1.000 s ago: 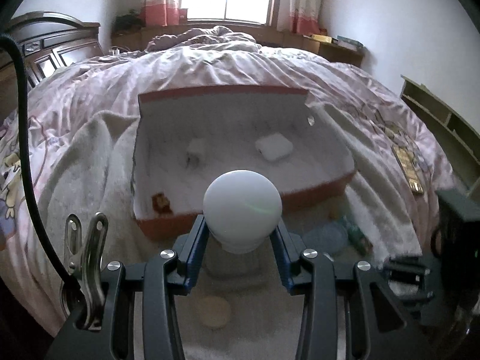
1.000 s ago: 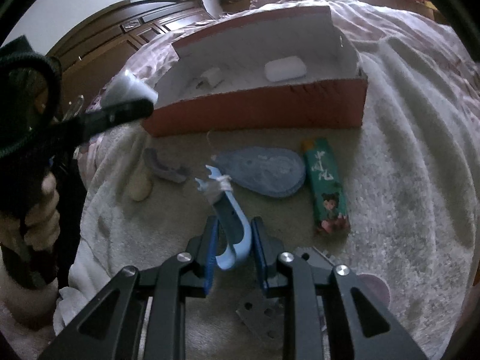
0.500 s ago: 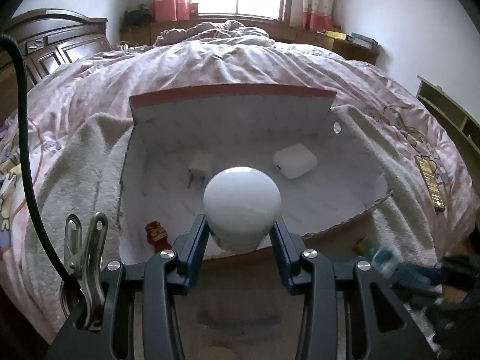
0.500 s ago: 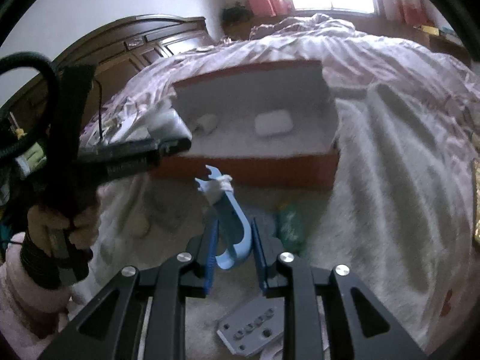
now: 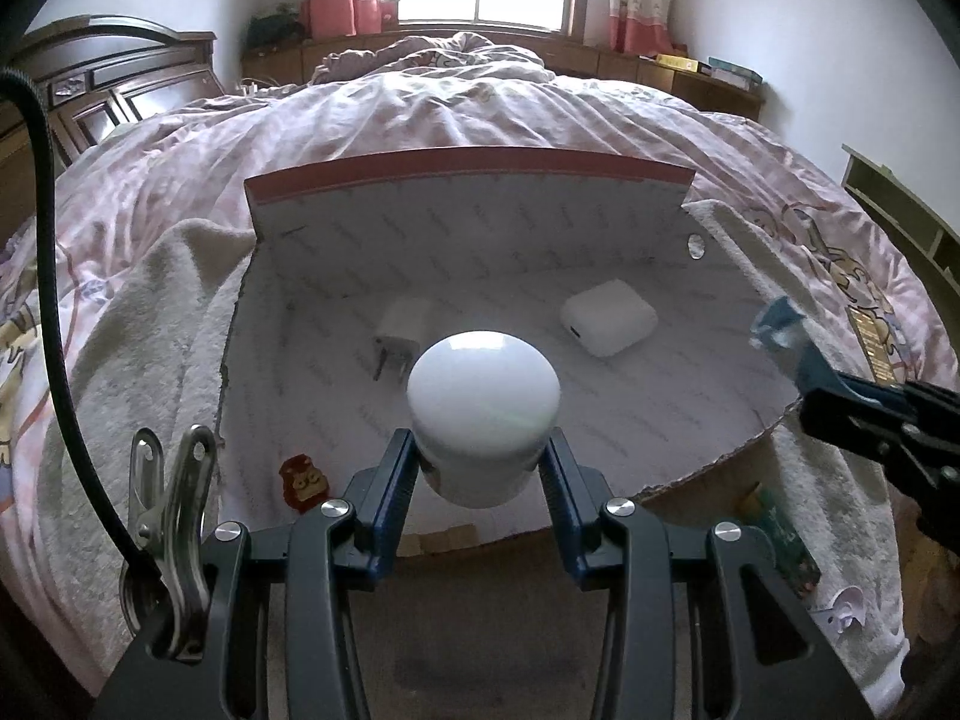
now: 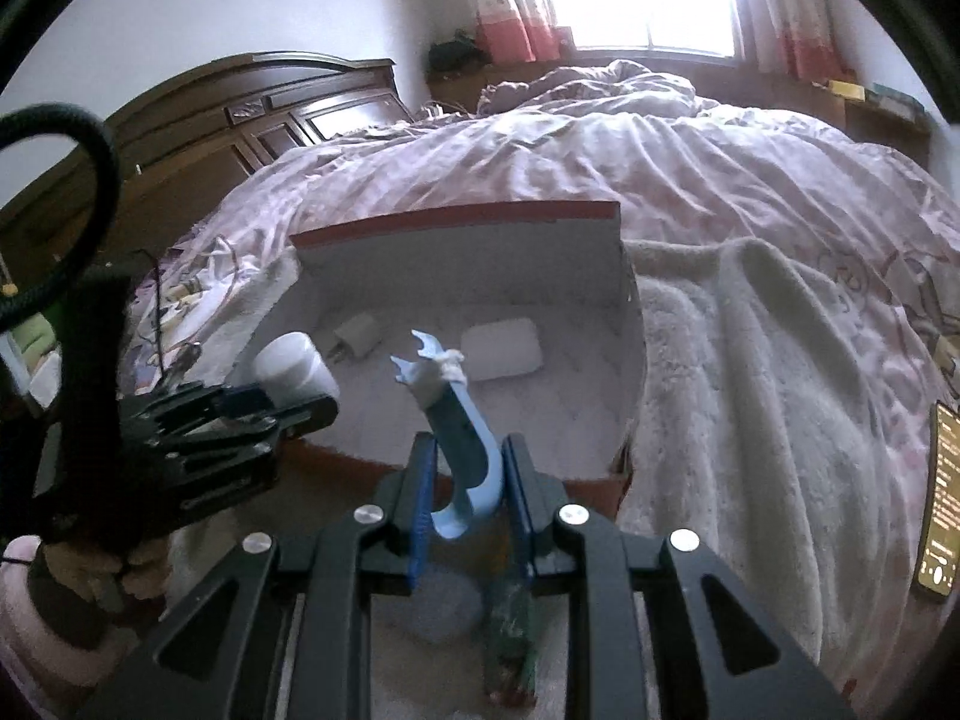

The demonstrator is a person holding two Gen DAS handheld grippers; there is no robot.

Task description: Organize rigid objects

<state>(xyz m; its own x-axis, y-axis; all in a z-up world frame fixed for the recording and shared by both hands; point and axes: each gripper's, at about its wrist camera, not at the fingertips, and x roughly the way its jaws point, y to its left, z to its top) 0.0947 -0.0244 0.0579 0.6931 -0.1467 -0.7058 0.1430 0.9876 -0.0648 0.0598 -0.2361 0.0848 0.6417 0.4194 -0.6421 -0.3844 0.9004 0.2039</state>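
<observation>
Two claws are hovering over the box [image 5: 468,168]: left claw [image 5: 480,468] gripping the white jar [image 5: 483,408], right claw [image 6: 465,480] pinching the blue hook [image 6: 462,420]; lowering each onto bare floor, apart from the charger [image 5: 399,330] and case [image 5: 609,324], is looking wisest.

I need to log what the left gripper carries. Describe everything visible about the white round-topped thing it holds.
The white bulb has a smooth, domed, matte top that widens above a narrower white neck; it looks like plastic or frosted glass. Its base is hidden. It points forward along the left gripper, whose blue-padded fingers clamp the neck from both sides. It hangs above the near edge of the open cardboard box and touches nothing else. The right wrist view shows it side-on.
</observation>
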